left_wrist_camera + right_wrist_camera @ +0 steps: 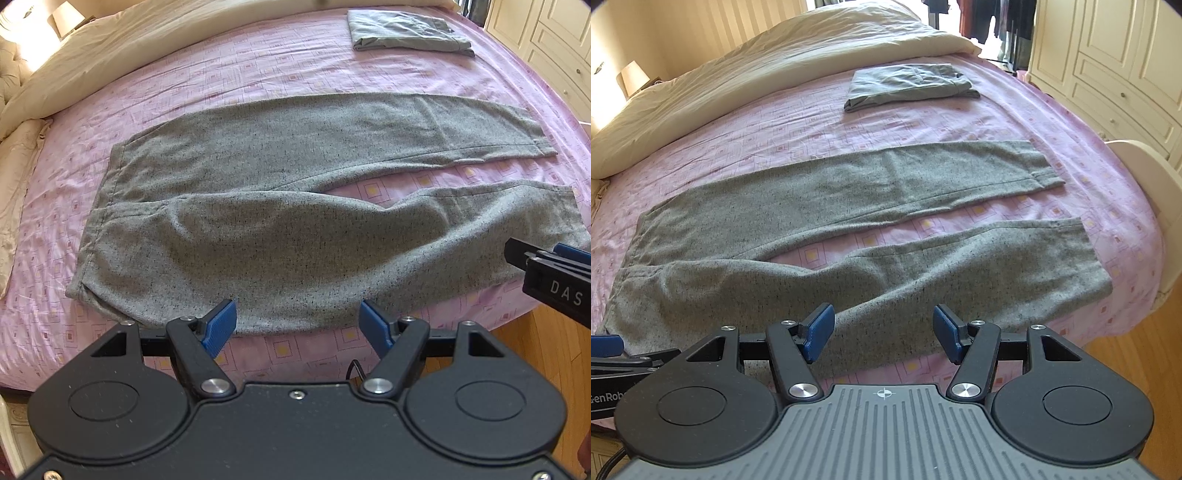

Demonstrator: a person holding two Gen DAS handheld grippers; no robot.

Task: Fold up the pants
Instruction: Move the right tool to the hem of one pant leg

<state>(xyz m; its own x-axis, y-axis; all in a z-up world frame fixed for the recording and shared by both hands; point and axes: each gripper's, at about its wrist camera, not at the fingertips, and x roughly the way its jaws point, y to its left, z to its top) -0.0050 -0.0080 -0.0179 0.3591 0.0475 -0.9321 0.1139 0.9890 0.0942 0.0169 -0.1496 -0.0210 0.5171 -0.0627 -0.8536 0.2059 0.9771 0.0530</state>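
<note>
Grey speckled pants (295, 206) lie spread flat across the pink bed sheet, waistband to the left, both legs running right with a strip of sheet between them. The same pants (849, 236) fill the middle of the right wrist view. My left gripper (298, 314) hovers open over the near edge of the near leg, blue pads apart, nothing between them. My right gripper (883, 320) is open too, over the near leg's front edge further toward the cuffs. The right gripper (546, 266) also shows at the left wrist view's right edge.
A folded grey garment (406, 29) lies at the far side of the bed (258, 74); it is also in the right wrist view (908, 85). A cream duvet (757, 62) is piled along the far left. White cabinets (1108, 55) stand to the right, and wooden floor (1126, 350) lies below the bed edge.
</note>
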